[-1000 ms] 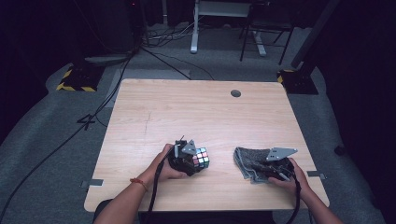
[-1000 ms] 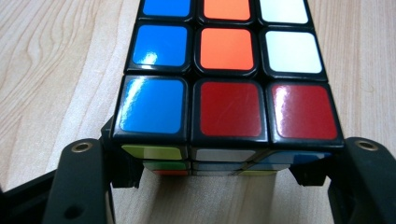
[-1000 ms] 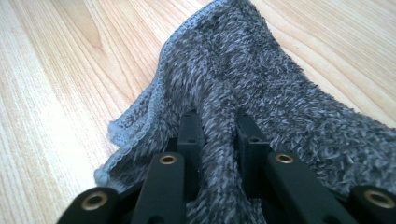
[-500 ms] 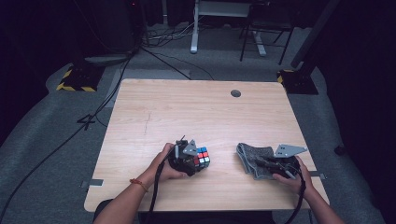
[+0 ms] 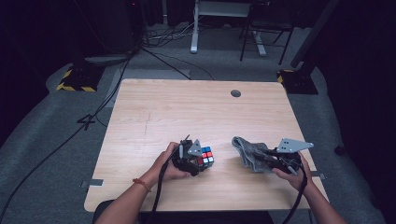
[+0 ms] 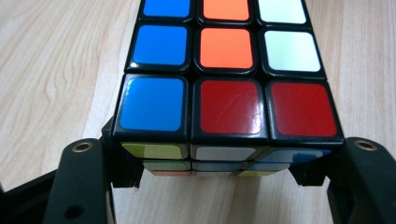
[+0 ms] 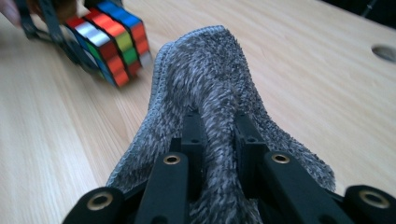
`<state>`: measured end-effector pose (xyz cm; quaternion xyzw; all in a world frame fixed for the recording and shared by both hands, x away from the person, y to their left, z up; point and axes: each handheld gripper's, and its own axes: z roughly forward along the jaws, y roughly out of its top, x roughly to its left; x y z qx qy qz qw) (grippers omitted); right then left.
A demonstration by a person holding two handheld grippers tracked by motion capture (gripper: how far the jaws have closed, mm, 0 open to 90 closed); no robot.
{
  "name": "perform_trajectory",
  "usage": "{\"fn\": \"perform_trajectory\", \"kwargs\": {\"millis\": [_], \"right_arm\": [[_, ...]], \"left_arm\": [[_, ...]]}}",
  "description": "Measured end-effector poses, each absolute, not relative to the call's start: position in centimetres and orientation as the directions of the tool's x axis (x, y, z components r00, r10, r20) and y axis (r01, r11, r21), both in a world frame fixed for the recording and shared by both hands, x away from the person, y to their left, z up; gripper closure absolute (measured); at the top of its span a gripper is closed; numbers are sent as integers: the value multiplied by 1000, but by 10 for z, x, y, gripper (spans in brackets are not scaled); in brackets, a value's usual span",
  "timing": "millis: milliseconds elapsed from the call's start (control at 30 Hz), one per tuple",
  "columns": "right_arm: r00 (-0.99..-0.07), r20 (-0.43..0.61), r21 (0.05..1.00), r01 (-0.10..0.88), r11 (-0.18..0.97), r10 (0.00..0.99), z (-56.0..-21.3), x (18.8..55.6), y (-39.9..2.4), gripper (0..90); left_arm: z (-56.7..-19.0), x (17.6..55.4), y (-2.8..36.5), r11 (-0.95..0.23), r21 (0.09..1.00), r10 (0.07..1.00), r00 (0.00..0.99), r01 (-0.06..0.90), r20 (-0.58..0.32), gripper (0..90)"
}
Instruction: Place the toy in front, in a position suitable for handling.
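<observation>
Gripping a cube (image 6: 227, 88) by its sides, the left gripper's (image 5: 191, 157) fingers (image 6: 83, 182) hold it near the desk's (image 5: 196, 112) front edge; the right gripper (image 5: 275, 158) pinches a grey cloth (image 7: 210, 88) just beside it. Wiping, probably the aim, looks not yet begun: cloth and cube sit apart.

Low in the frame of the high view, just left of centre, sits the puzzle cube (image 5: 206, 156), black-edged with scrambled stickers, resting on the pale wooden table (image 5: 196, 112); up close its top shows blue, orange and white squares with two reds in the nearest row (image 6: 224, 70). To its right, lower right of centre, lies a fuzzy grey cloth (image 5: 250, 153), bunched into a raised ridge (image 7: 215, 84).
</observation>
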<state>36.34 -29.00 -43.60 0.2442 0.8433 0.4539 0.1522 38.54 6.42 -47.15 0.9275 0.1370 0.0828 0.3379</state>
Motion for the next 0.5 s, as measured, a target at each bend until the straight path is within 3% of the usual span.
{"fn": "perform_trajectory", "kwargs": {"millis": [500], "right_arm": [[-898,-97,851,149,504,430,-406,379,-224,782]], "left_arm": [[-449,390,41,-747,645,277,958,161,82,336]]}}
